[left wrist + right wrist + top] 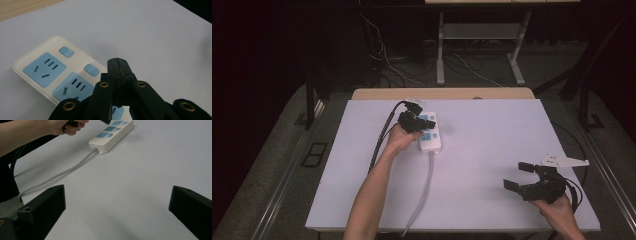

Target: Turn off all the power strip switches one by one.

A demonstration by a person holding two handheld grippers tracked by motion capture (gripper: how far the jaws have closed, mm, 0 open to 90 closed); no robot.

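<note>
The left tongs (117,61) have their jaws pressed flat together with nothing between them, the tips poised over the power strip (430,132), just beside one of its small blue switches (91,70); whether the tips actually touch the strip is hard to tell from this angle. The left hand (398,138) sits against the strip's left side.

The right tongs (518,176) are spread wide and hold nothing, hovering near the right front corner of the surface (492,125), well apart from the strip.

The strip lies toward the far edge of the surface, left of the middle, its long side running from far edge to near edge. Two blue sockets (44,69) face up, each with a tiny red light by its switch. Its grey cord (424,187) leaves the near end and runs to the front edge, dropping over it.

Between the strip and the right tongs the surface lies bare, as does the whole right half up to the far edge. A wooden strip (442,93) borders the far edge.
</note>
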